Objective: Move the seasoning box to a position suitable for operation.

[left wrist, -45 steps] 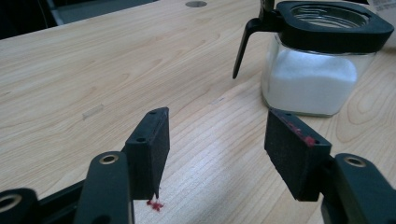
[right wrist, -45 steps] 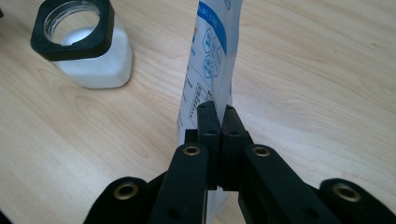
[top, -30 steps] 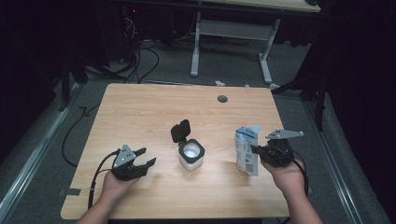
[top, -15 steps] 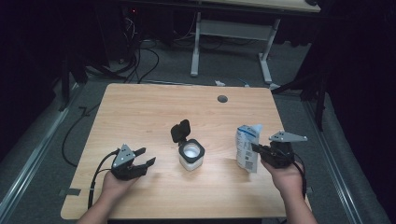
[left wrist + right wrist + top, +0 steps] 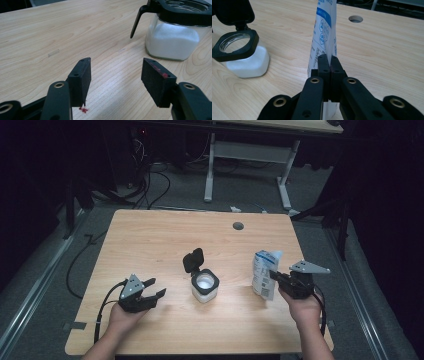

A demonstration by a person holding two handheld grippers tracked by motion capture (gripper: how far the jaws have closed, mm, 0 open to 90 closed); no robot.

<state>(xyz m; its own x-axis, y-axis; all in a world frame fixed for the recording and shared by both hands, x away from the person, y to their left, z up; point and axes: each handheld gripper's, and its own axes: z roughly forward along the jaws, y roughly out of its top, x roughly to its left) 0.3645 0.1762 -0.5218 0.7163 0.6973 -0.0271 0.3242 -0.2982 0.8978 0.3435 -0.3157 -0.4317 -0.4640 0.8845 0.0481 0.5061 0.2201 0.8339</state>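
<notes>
White-blue pouch [image 5: 264,272] upright near counter [image 5: 165,235] right edge, pinched in right gripper [image 5: 278,278]. Left gripper [image 5: 154,293] wide, empty, near front-left corner. Open jar [image 5: 205,285] mid-counter. Likely next: carry pouch over jar mouth, tilt to pour.

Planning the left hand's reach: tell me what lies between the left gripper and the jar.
Bare tabletop lies between the left gripper and jar, seen in the left gripper view.
</notes>
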